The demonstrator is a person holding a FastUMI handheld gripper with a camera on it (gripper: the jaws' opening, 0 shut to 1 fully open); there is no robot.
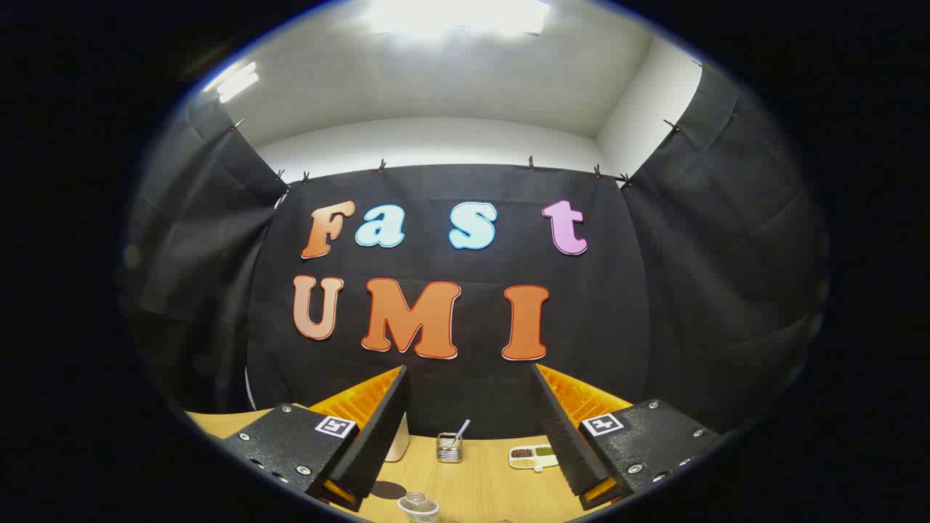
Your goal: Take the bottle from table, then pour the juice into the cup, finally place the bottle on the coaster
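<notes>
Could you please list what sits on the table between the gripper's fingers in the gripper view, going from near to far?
Gripper open, holding nothing. Near to far: clear lidded cup → dark round coaster → mesh holder with a utensil, with the divided snack tray at about that depth.

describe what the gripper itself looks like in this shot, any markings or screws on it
The gripper has two wedge-shaped fingers with ribbed inner faces, standing apart. Each sits on a dark, textured block studded with small silver screws. A square black-and-white tag marks the left block and another the right. No cables visible.
</notes>
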